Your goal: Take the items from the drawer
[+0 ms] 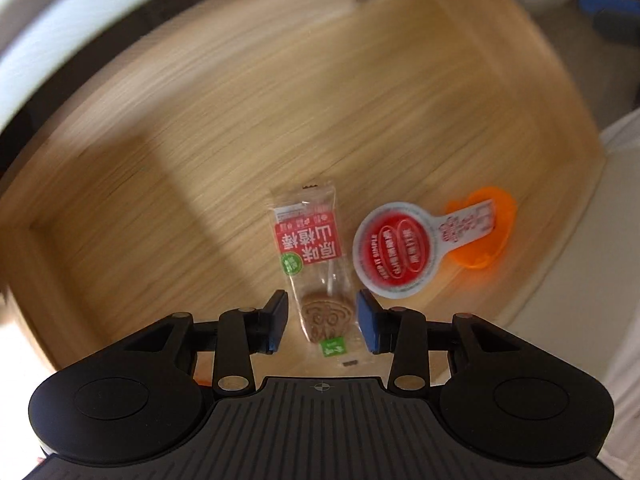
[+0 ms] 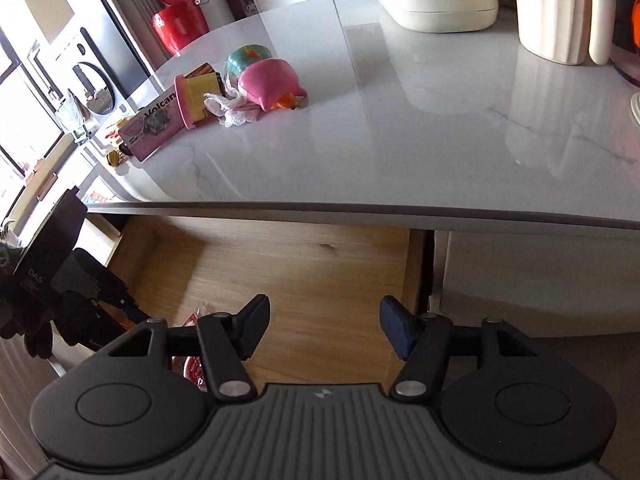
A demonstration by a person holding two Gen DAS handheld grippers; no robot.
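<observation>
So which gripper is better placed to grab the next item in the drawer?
Left. The left gripper is open with its jaws either side of the snack packet on the drawer floor. The right gripper is open too, but hangs over bare drawer floor, nothing between its jaws.

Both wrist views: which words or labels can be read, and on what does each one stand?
"原味山楂棒": snack packet in the drawer.
"KEEP IT SIMPLE": round red lid; its inner text is blurred.
"Volcan", cut off: pink box on the counter.
"DAS": black device.
</observation>
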